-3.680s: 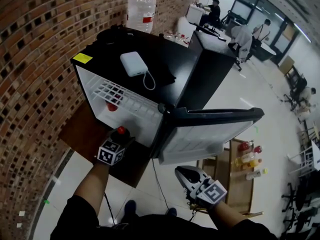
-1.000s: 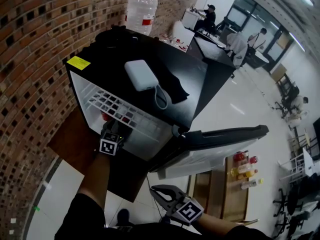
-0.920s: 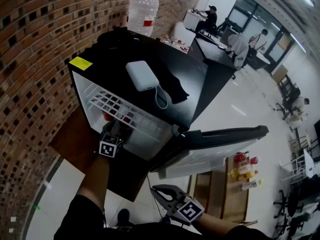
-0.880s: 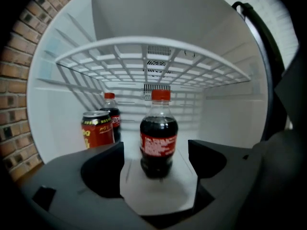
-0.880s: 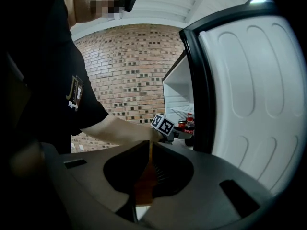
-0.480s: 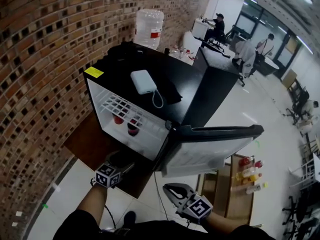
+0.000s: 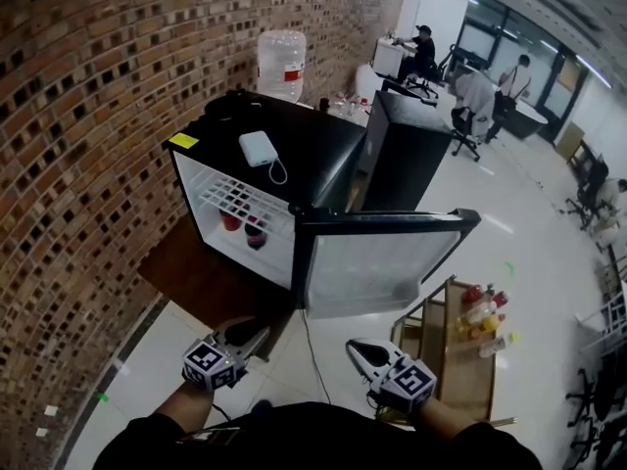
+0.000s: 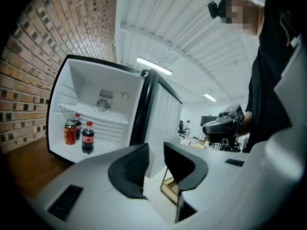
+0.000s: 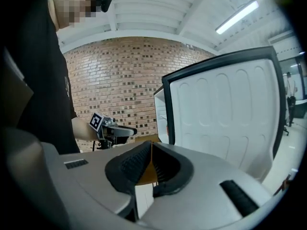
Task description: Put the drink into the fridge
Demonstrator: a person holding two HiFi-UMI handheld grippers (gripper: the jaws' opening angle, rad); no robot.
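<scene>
The small black fridge point(image 7: 318, 155) stands open against the brick wall, its door point(image 7: 377, 267) swung out to the right. On its floor stand a cola bottle point(image 8: 88, 137) with a red cap, a red can point(image 8: 70, 132) and another bottle point(image 8: 76, 123) behind them; from the head view I see two of the drinks point(image 7: 242, 227). My left gripper point(image 8: 156, 155) hangs low in front of the fridge, well back from it. Its jaws are closing, a narrow gap remains, and nothing is between them. My right gripper point(image 9: 151, 145) is shut and empty, beside the door.
A white power bank point(image 7: 257, 148) with its cable lies on the fridge top, a water jug point(image 7: 280, 65) behind it. A black cabinet point(image 7: 407, 150) stands right of the fridge. A low wooden stand point(image 7: 446, 351) with several bottles point(image 7: 485, 311) is at the right. People sit at far desks.
My left gripper carried the cola bottle into the fridge, let it go there and drew back out, empty. Its jaws have narrowed. The view has pulled back from the fridge.
</scene>
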